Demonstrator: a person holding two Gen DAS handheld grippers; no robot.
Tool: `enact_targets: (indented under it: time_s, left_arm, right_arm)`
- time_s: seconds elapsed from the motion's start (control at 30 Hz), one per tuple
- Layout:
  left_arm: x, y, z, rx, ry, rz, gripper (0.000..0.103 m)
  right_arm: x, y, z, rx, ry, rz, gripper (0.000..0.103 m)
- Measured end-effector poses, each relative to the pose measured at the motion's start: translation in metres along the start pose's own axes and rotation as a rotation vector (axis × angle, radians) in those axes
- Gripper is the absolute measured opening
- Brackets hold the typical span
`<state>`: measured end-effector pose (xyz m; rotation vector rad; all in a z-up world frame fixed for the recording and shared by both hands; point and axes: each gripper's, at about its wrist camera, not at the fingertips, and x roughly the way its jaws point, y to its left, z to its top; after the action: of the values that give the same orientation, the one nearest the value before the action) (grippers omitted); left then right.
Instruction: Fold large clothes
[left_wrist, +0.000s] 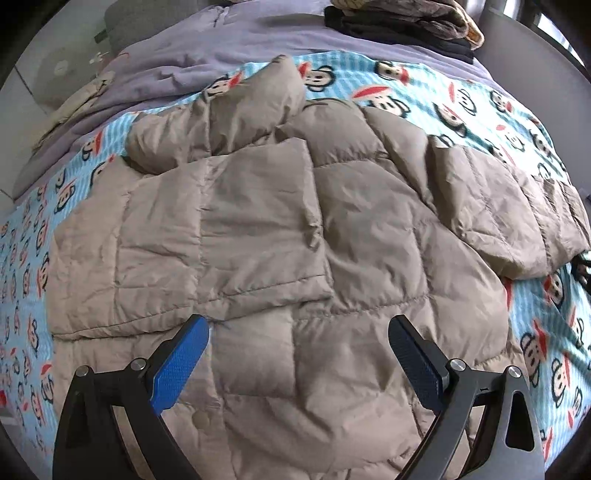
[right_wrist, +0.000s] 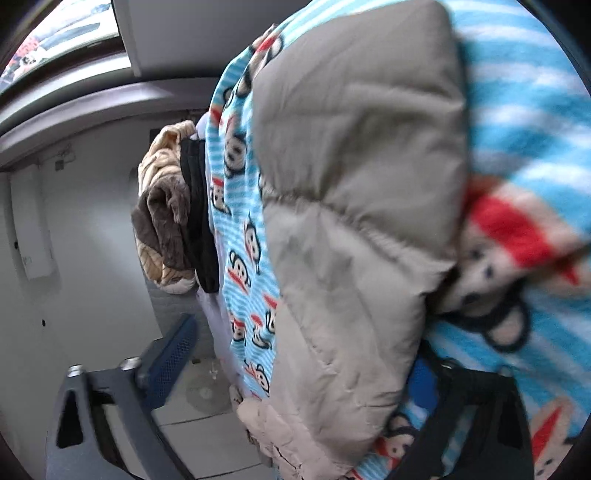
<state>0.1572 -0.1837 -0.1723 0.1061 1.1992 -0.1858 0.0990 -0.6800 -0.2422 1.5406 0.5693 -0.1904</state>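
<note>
Left wrist view, left to right: blue cartoon-monkey blanket (left_wrist: 26, 258) covers the bed; grey quilted down jacket (left_wrist: 258, 229) lies spread on it, one sleeve (left_wrist: 255, 221) folded across the body, the other sleeve (left_wrist: 517, 206) trailing toward the right edge. Lavender sheet (left_wrist: 221, 51) beyond; small pile of folded clothes (left_wrist: 406, 22) at far upper right. Left gripper (left_wrist: 298, 332) hangs over the jacket's lower part, jaws spread wide, nothing between them.

Right wrist view, tilted and blurred: right gripper (right_wrist: 306, 354) at the jacket's edge, a sleeve between the jaws. Left finger (right_wrist: 173, 350) stands clear of the cloth; jaws well apart, no clamp visible. Blanket beside and behind it.
</note>
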Motion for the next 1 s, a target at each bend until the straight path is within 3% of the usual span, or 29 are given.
enact_targets:
  time_s: [0.07,0.1,0.2,0.4,0.47,0.63,0.83,1.0]
  left_arm:
    - [-0.002,0.005,0.0,-0.011,-0.002,-0.005,0.098]
    - [-0.003,0.007,0.0,-0.017,-0.003,-0.007,0.098]
    - [-0.006,0.017,-0.001,-0.037,-0.015,-0.013,0.098]
    - [-0.012,0.053,-0.003,-0.099,-0.048,0.001,0.098]
    - [-0.015,0.071,-0.004,-0.133,-0.06,0.008,0.098]
    - [-0.02,0.118,-0.009,-0.206,-0.088,0.039,0.098]
    - [-0.023,0.176,-0.021,-0.279,-0.095,0.079,0.098]
    - [-0.02,0.212,-0.032,-0.313,-0.094,0.092,0.098]
  right_arm:
    - [0.003,0.001,-0.002,-0.007,0.026,-0.071,0.013]
    - [0.006,0.003,-0.002,-0.022,0.02,-0.119,0.006]
    - [0.005,0.025,-0.011,-0.116,-0.002,-0.145,0.006]
    - [0.011,0.114,-0.063,-0.486,0.02,-0.164,0.006]
    - [0.021,0.153,-0.1,-0.663,0.037,-0.166,0.006]
    - [0.054,0.204,-0.213,-0.971,0.155,-0.112,0.006]
    - [0.099,0.198,-0.376,-1.373,0.331,-0.149,0.006]
    - [0.143,0.141,-0.455,-1.43,0.509,-0.246,0.006]
